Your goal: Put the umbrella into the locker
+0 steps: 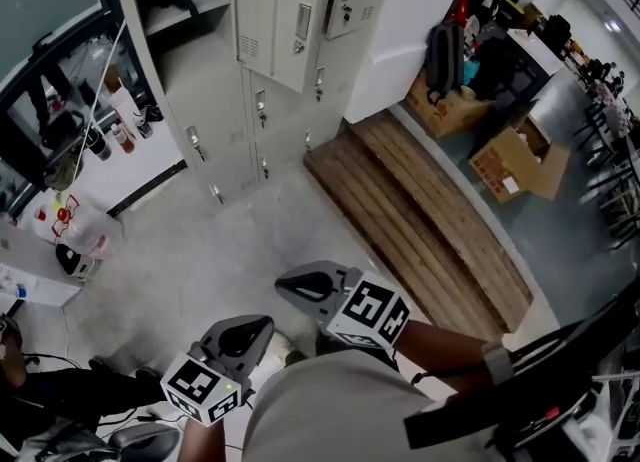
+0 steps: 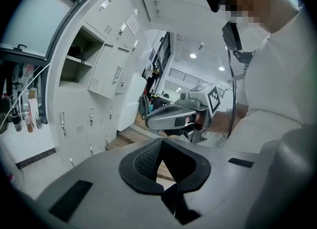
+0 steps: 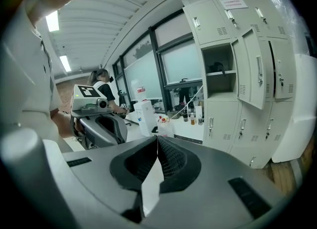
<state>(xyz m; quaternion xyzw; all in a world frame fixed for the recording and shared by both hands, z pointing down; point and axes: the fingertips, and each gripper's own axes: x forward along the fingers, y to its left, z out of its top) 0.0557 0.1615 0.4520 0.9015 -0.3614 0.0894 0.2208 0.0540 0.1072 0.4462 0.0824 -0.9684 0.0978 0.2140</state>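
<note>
The left gripper (image 1: 262,325) and the right gripper (image 1: 284,287) are hovering side by side at 6 o'clock in the head view, above the grey floor (image 1: 200,250). Each gripper is showing its jaws pressed together at the tips, and nothing is sitting between them. The locker bank (image 1: 215,100) is standing at 11 o'clock, well apart from both grippers. One upper compartment (image 1: 180,0) is standing open, with its door (image 1: 285,20) swinging out toward 12 o'clock. A wooden platform (image 1: 420,220) is lying at 3 o'clock, beside the locker bank.
</note>
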